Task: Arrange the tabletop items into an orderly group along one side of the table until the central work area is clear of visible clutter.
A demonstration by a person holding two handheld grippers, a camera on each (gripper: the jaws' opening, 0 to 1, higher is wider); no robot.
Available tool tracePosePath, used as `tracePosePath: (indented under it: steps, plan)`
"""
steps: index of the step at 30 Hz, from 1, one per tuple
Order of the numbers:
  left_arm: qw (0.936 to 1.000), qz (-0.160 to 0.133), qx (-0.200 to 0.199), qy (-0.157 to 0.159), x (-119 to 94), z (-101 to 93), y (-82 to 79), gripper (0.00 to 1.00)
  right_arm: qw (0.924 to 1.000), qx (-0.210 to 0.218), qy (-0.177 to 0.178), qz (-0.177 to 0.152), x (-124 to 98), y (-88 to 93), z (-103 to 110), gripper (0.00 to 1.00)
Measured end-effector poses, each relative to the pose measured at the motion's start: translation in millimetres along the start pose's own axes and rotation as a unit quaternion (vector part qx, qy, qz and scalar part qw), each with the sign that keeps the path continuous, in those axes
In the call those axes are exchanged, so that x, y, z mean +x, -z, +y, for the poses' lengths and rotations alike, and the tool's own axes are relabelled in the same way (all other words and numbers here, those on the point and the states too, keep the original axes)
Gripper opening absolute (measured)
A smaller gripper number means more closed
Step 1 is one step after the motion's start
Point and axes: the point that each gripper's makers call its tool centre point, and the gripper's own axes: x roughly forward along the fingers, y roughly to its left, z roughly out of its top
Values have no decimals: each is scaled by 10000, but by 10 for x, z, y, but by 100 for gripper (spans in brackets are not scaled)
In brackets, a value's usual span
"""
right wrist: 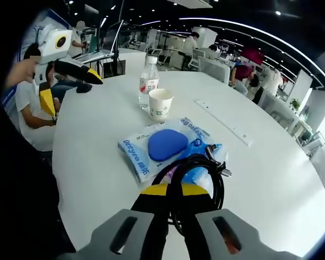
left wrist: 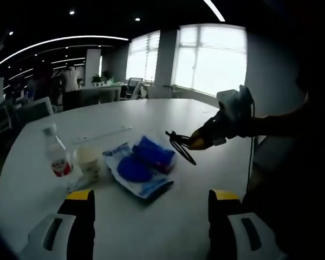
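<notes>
- The left gripper view is looking from low at the table (left wrist: 168, 227) edge toward bright windows (left wrist: 208, 57).
- The right gripper view is facing back, hovering close above the blue pouch (right wrist: 167, 144).
- Both are sharing the pouch, bottle (right wrist: 148, 82) and paper cup (right wrist: 160, 104).

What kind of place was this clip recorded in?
Most likely an open-plan office. A large round white table stands among rows of desks with office chairs, people work at a laptop nearby, and long strip lights run across the dark ceiling beside tall windows.
</notes>
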Motion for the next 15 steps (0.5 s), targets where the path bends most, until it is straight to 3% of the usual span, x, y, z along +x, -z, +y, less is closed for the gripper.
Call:
tracePosePath:
  steps: [7, 15]
  plan:
    - [10000, -5, 50, 63, 31, 1, -23, 85, 9998, 102, -29, 150, -120, 102, 130, 1]
    - [9999, 21, 87, 117, 71, 7, -28, 85, 9984, 225, -179, 485, -136, 351, 320, 1]
